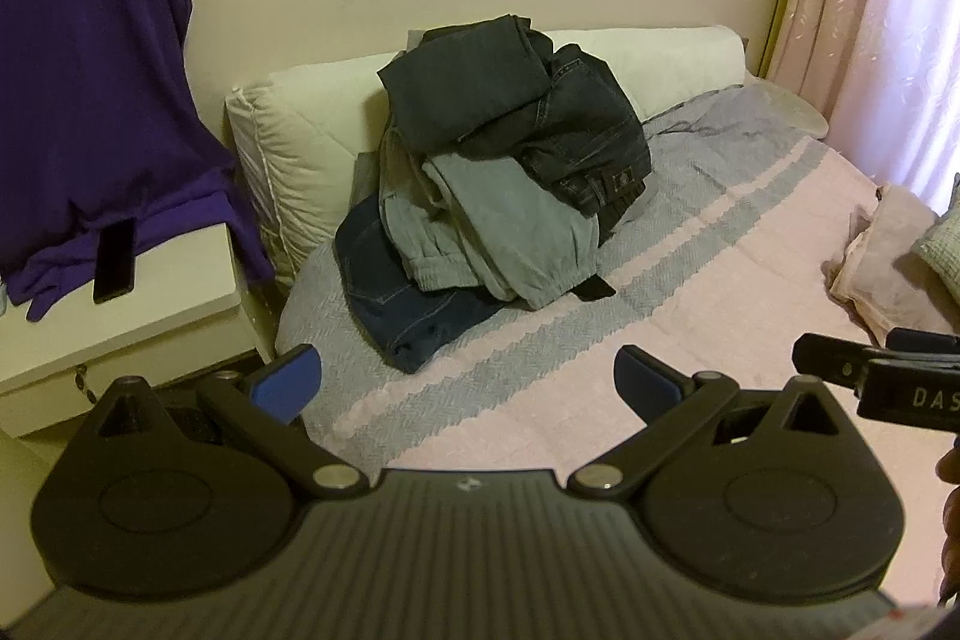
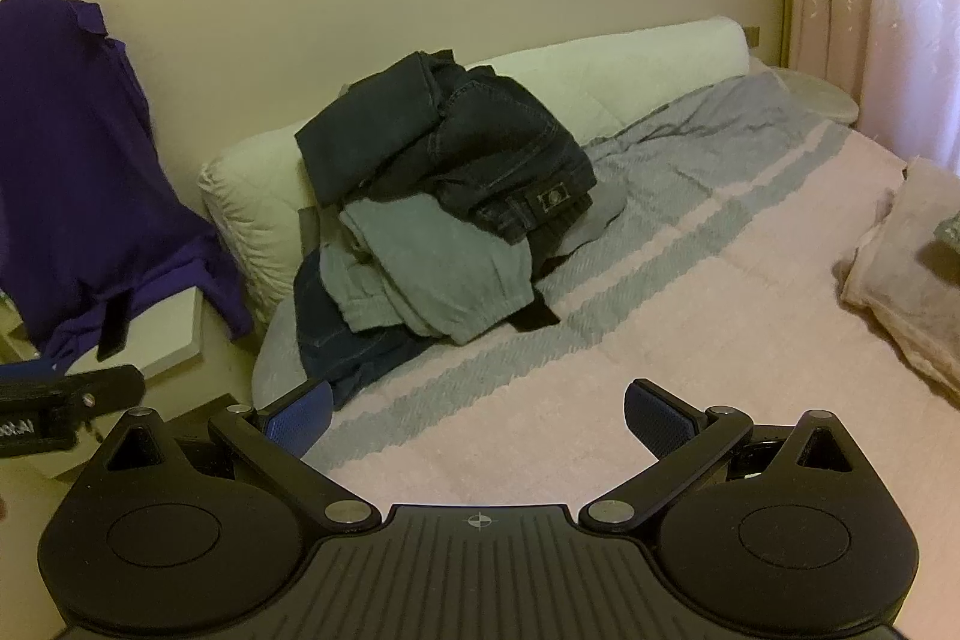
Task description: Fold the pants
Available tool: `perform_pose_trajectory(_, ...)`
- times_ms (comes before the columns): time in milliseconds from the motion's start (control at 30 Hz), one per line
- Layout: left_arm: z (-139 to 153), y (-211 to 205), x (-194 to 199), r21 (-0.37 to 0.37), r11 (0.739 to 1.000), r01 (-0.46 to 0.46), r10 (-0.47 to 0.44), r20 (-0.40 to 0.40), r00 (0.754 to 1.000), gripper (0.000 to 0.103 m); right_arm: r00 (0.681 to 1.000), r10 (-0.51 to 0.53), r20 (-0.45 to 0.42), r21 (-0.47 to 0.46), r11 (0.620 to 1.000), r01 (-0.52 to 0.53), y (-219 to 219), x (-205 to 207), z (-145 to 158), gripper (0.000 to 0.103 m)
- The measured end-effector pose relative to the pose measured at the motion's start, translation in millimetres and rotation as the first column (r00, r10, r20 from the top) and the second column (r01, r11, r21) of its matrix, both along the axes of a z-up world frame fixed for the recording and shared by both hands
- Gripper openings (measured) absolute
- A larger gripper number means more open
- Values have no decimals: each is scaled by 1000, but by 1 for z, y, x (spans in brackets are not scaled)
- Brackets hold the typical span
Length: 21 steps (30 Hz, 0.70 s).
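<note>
Both tools, left and right, hover spread and empty (nothing started); next, pull one pair off the pile.

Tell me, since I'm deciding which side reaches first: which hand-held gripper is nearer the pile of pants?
Left, slightly. The left hand-held gripper faces the pile of pants almost head-on; the right hand-held gripper sits off to the pile's right.

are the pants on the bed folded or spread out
Neither spread nor neatly folded: the pants sit bunched in a loose heap against the pillow, legs and cuffs overlapping. Both tools are open and empty.
</note>
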<state>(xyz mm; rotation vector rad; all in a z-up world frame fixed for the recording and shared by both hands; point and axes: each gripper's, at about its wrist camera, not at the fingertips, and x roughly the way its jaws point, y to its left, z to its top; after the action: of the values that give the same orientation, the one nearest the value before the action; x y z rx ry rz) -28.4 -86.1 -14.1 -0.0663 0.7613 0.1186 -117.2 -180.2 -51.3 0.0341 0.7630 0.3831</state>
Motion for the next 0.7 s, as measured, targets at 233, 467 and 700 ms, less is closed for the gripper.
perform_pose_trajectory(233, -6, 23, 51, 27, 999, 37, -38, 43, 998, 102, 999, 5, 43, 8, 1000, -6, 3, 42, -5, 101)
perform_pose_trajectory(467, -32, 52, 176, 186, 971, 152, -162, 37, 986, 102, 993, 33, 109, -60, 998, -26, 32, 139, -23, 101)
perform_pose_trajectory(700, -82, 70, 328, 304, 878, 370, -395, 25, 918, 102, 980, 137, 142, -213, 971, -105, 92, 291, -68, 101)
